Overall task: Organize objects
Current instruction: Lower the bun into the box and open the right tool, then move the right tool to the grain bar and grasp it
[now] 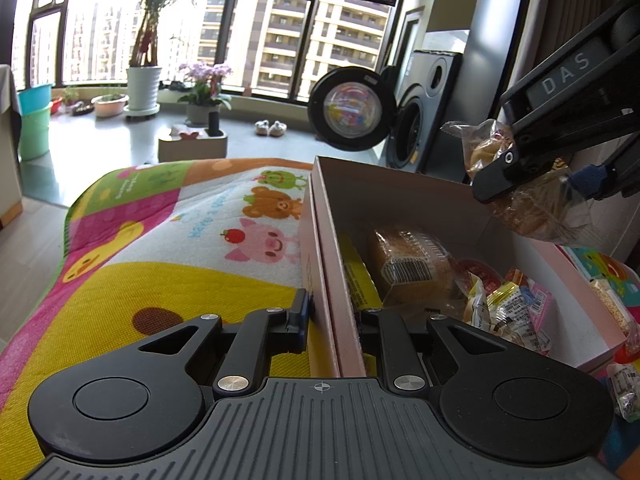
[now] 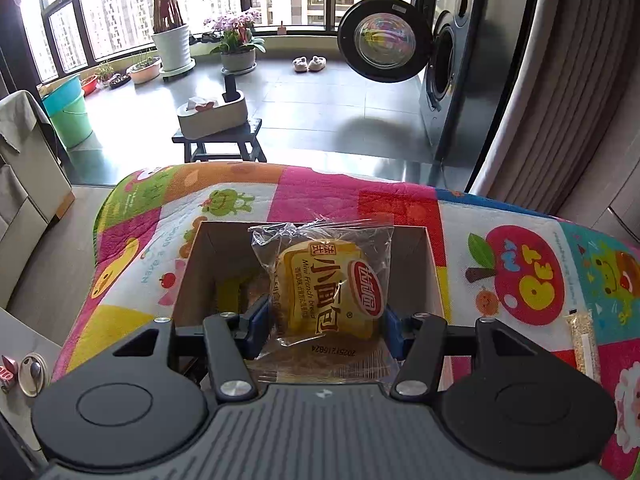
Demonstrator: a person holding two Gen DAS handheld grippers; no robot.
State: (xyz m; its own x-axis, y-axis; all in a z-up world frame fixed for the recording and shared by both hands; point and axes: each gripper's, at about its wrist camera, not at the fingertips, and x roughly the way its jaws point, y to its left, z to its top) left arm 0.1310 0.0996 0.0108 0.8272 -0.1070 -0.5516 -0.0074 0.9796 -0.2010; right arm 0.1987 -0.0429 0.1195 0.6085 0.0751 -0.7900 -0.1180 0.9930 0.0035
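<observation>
While the left gripper point(image 1: 332, 320) clamps the cardboard box's point(image 1: 400, 196) near wall, packaged snacks point(image 1: 508, 308) (a wrapped loaf point(image 1: 416, 268) included) lie inside; the right gripper point(image 2: 324, 324) squeezes a bread packet point(image 2: 324, 288) above it.

— The left gripper point(image 1: 332, 320) straddles the box point(image 1: 400, 196) wall, so its right fingertip is hidden inside, behind the cardboard.

— And the box's near end is lost behind the gripper body. The right wrist view?

— The bread packet point(image 2: 324, 288) covers most of the box interior point(image 2: 216, 264); only a sliver of yellow and brown shows down the left, too dark to name.

— That strip of grain at the right edge point(image 2: 584, 344)?

— Its lower end is hidden by the gripper body. In the left wrist view the right gripper point(image 1: 532, 184) is cut off by the frame, and the small wrappers point(image 1: 516, 312) have print too fine to read.
</observation>
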